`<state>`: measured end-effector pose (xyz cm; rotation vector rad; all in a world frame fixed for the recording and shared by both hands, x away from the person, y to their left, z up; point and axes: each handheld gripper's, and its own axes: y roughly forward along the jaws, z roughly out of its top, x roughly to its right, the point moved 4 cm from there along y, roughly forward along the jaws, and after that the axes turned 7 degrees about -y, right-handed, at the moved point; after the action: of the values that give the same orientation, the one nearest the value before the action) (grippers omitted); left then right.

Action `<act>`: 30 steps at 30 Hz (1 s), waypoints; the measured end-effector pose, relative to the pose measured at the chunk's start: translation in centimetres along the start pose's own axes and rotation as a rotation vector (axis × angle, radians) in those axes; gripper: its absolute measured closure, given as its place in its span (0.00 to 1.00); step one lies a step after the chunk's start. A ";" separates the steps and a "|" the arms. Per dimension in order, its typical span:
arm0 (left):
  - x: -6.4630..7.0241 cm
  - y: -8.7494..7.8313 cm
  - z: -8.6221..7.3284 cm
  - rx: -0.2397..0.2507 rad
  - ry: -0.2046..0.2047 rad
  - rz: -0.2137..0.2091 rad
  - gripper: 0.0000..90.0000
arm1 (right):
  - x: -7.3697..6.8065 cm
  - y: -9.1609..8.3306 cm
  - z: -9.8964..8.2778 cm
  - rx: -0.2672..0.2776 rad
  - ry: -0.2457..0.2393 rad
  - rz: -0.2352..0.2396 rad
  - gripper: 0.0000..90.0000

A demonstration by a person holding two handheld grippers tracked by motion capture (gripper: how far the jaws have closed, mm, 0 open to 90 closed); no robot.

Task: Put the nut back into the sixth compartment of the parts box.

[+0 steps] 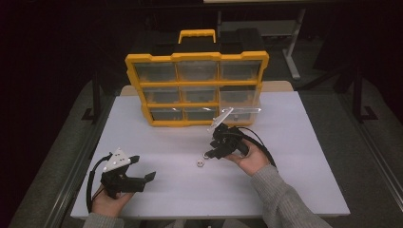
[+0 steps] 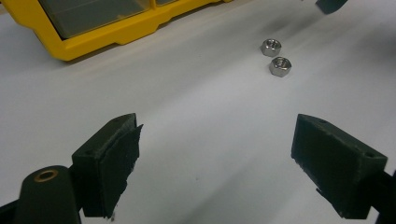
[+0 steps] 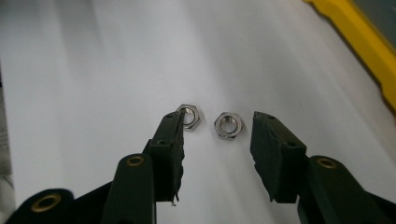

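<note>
While the left gripper (image 1: 142,168) rests wide open, the right gripper (image 3: 217,128), part-open, brackets one small silver hex nut (image 3: 228,126) on the white table (image 1: 294,156); its twin (image 3: 190,116) sits just outside; closing likely follows

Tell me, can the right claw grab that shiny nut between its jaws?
Probably yes. The right claw is open, and one hex nut lies on the white table in the gap between its jaws. A second nut sits close beside one jaw and might get nudged.
</note>
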<state>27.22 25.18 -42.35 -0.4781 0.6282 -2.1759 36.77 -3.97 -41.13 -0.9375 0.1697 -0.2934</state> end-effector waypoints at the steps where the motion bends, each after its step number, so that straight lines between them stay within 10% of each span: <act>1: 0.0 0.0 0.0 0.002 0.001 0.000 0.17 | 0.1 0.8 -0.3 -0.009 0.011 0.009 0.59; 30: -0.1 0.0 0.0 0.003 -0.002 0.001 0.17 | 0.7 5.9 -1.2 -0.065 -0.055 -0.042 0.73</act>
<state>27.26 25.25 -42.40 -0.4783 0.6233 -2.1752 38.15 -1.87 -46.64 -1.0131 0.1094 -0.3014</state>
